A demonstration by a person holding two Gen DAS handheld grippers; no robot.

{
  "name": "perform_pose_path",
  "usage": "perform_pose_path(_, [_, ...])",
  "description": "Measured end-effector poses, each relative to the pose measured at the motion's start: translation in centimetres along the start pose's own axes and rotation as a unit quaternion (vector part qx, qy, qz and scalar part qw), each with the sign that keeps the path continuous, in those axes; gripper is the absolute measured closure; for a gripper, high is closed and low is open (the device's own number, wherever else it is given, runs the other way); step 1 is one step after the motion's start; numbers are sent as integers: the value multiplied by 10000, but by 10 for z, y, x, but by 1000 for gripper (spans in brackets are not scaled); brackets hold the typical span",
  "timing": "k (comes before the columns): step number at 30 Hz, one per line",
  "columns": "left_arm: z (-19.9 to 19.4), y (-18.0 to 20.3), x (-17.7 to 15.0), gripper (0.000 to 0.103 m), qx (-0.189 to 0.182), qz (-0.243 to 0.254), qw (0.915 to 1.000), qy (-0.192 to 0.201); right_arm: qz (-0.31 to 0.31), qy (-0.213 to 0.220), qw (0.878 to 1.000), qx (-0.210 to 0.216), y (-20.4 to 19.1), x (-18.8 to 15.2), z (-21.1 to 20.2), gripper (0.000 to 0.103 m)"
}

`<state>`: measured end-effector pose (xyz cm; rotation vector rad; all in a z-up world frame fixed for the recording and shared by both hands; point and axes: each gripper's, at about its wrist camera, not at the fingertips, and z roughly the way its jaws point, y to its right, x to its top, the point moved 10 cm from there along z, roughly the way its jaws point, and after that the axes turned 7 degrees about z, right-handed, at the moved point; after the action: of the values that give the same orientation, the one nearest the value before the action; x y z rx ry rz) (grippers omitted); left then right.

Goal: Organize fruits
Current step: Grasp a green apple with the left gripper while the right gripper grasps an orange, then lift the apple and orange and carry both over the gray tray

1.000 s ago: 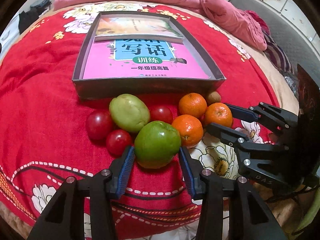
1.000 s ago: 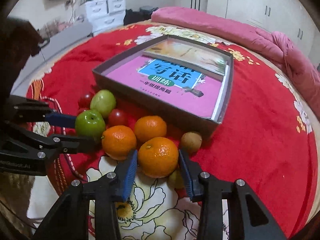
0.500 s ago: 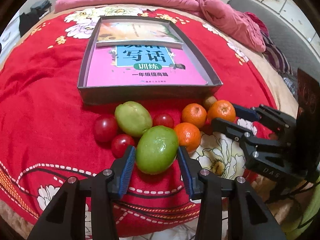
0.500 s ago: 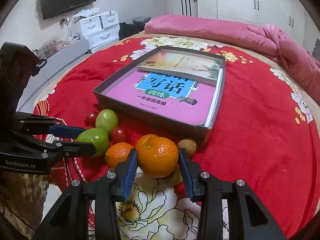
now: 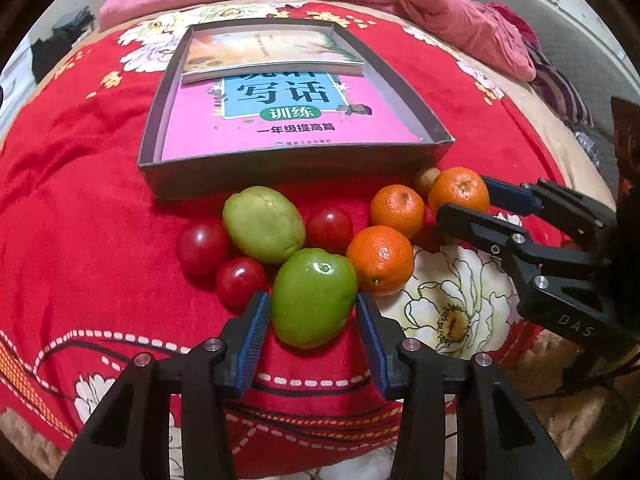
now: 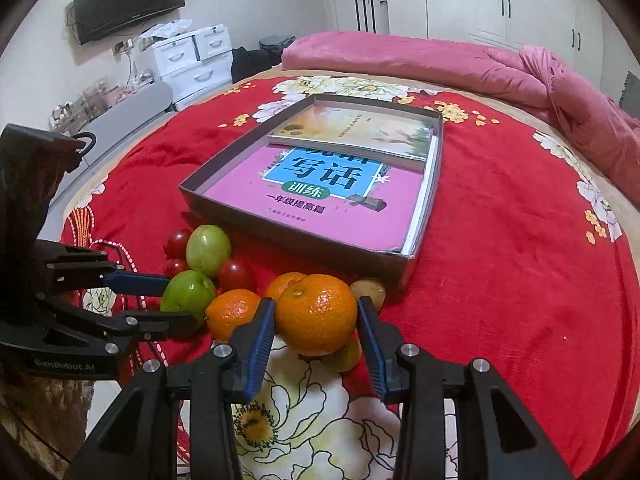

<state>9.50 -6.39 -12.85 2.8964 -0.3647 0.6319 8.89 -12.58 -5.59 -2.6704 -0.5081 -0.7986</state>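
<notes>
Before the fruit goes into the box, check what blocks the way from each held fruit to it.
The near wall of the box rises between the fruit and its inside; both the green apple and the orange must clear it. Two books already cover the floor.

1. Box (image 5: 296,178): on the bedspread (image 5: 80,240), behind the fruit cluster.
2. Large book (image 5: 288,124): flat in the box; smaller book (image 5: 268,54) on its far end.
3. Apple (image 5: 314,298): nearest fruit in the left wrist view, between the left gripper (image 5: 312,320) fingers.
4. Orange (image 6: 316,314): between the right gripper (image 6: 316,330) fingers, right of the apple.
5. Blanket (image 6: 440,64): along the far edge, behind the box.
</notes>
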Motion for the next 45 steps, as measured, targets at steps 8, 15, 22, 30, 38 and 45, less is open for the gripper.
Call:
perform_pose_path(8, [-6,0,2,57,41,89,9999,61,128,170,9997,96,0,9,-6,62])
perform_pose_path(15, [-35,-2,21,57,-254,-116,9988,394,260,388,9987,195,-1,20,-15,62])
perform_pose_path(22, [-54,-15,46,57,-330,-391,9964,676,353,635,9970,260,-1,31,-25,62])
perform_pose_path(30, [-71,-40,70,57,-293,-711,9924,962,476,832,9952,179,7,43,-29,62])
perform_pose_path(38, [-72,-64,81,57,-201,-965,9895,1053,669,1009,9926,136,19,55,-30,62])
perform_pose_path(45, [-60,-65,88,57,-144,-1007,9898,1001,619,1066,9923,128,22,66,-24,62])
